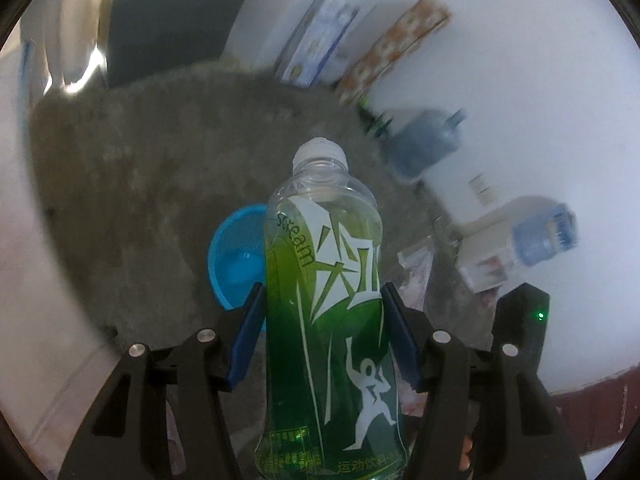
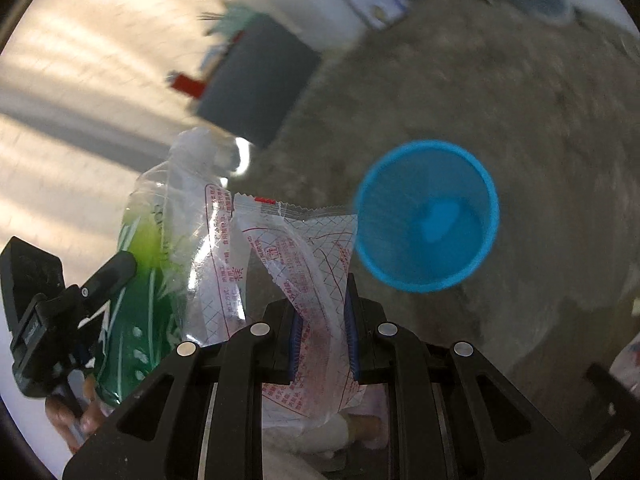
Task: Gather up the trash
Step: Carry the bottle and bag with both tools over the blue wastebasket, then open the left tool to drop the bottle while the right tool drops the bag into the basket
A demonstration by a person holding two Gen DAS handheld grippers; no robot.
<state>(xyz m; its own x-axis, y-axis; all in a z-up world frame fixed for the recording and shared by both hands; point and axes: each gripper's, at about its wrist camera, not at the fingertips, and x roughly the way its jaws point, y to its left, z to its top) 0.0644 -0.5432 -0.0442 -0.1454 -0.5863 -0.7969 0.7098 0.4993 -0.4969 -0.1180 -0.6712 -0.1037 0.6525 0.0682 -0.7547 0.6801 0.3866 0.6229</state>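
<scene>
Left gripper (image 1: 322, 344) clamping green bottle (image 1: 324, 304), long axis running forward along fingers; right gripper (image 2: 322, 336) pinching clear wrapper (image 2: 308, 264); both hanging above blue bin (image 2: 426, 216), right one looking nearer

A clear plastic bottle (image 1: 326, 312) with a green label and white cap points cap-first away from the camera, above and just right of a blue bin (image 1: 236, 256) sitting open-mouthed on grey carpet. A crumpled clear wrapper (image 2: 308, 276) printed with red text hangs just left of the bin, beside the bottle
</scene>
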